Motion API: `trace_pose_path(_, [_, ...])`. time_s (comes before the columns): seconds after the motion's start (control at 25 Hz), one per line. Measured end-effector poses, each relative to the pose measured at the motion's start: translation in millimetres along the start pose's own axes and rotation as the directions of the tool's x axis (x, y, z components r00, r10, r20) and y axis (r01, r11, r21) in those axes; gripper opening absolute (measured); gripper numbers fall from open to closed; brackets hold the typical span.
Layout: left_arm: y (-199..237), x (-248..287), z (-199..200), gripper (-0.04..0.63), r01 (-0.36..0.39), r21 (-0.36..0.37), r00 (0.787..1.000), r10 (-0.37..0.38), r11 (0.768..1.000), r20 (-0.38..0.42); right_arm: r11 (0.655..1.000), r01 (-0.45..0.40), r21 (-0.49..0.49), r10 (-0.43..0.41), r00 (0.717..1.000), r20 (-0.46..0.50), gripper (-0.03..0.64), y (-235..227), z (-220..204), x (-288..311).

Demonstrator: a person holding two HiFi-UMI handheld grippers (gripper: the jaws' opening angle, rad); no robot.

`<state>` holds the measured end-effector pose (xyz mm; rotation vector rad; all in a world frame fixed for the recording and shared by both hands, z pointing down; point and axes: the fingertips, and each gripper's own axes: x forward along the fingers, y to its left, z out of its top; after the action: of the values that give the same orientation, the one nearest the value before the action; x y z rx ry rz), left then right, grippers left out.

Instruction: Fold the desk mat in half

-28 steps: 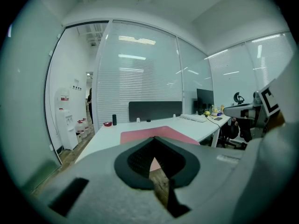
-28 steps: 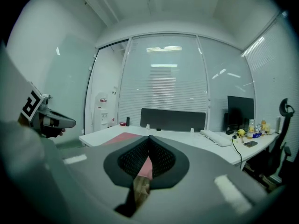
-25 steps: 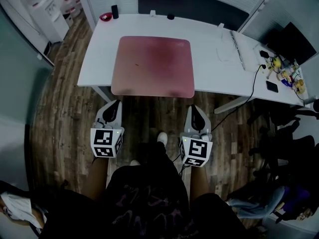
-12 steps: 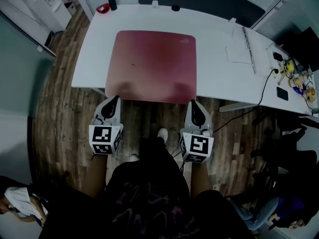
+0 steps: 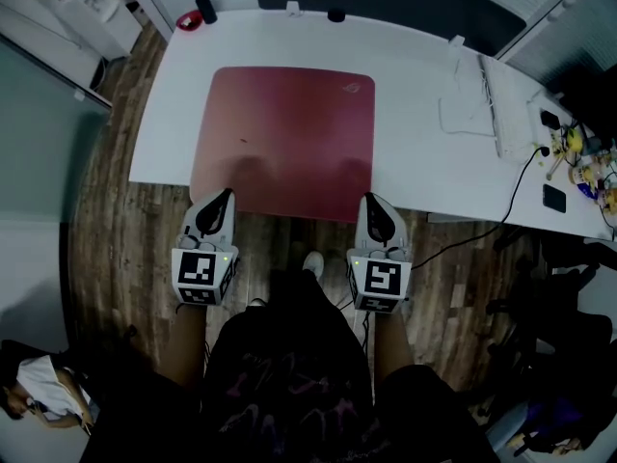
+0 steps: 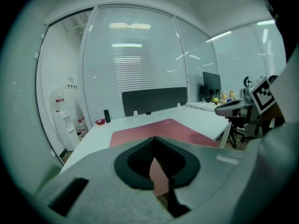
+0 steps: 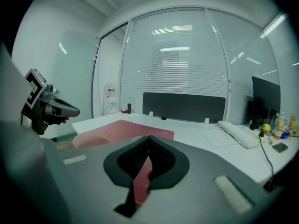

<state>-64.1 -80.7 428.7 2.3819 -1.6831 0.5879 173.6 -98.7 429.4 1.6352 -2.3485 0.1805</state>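
- The mat (image 5: pixel 284 133) lies flat and unfolded at the desk's (image 5: pixel 424 85) near edge, its front hem overhanging. No fold has begun.
- Your left gripper (image 5: pixel 221 199) and right gripper (image 5: pixel 372 202) hover at its near corners, jaws together, holding nothing.
- Left for you: open, pinch both corners, and carry them to the far edge.

Plain dusty pink on the rectangular soft desk mat (image 5: pixel 284 133); white on the broad flat desk (image 5: pixel 424 152); streaked brown on the wood-plank floor (image 5: pixel 111 230) at nine o'clock.
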Motion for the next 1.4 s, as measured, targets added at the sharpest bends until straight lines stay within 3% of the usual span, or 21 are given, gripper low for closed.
trace_pose_path(0.16, [-4.7,12.2,12.1,0.003,-0.003,0.069,1.0,0.002,0.998,0.011,1.0,-0.019,0.016,0.019,1.0,0.014,0.008,-10.2,6.3,11.0])
trace_pose_path(0.48, [0.1,16.6,15.5,0.003,-0.011,0.068,1.0,0.012,0.998,-0.005,0.999,-0.035,0.015,0.035,0.999,0.001,0.008,-14.8,9.9,17.0])
trace_pose_path(0.8, [22.0,14.2,16.0,0.003,0.011,0.083,1.0,-0.011,0.997,0.003,0.999,0.04,0.037,-0.039,0.999,-0.021,0.008,-11.5,12.7,16.0])
trace_pose_path(1.0, [35.0,13.8,25.7,0.003,0.058,0.107,0.997,-0.062,0.993,0.038,0.998,0.056,-0.016,-0.057,0.998,-0.02,0.008,1.0,23.8,14.9])
trace_pose_path(1.28, [41.2,21.1,18.4,0.003,0.134,0.249,0.991,-0.135,0.959,-0.011,0.987,0.072,-0.143,-0.083,0.994,-0.067,0.008,14.0,24.9,22.5])
trace_pose_path(1.4, [38.3,25.1,10.2,0.005,0.159,0.302,0.987,-0.162,0.94,-0.017,0.986,0.059,-0.153,-0.072,0.995,-0.075,0.008,21.8,21.8,27.0])
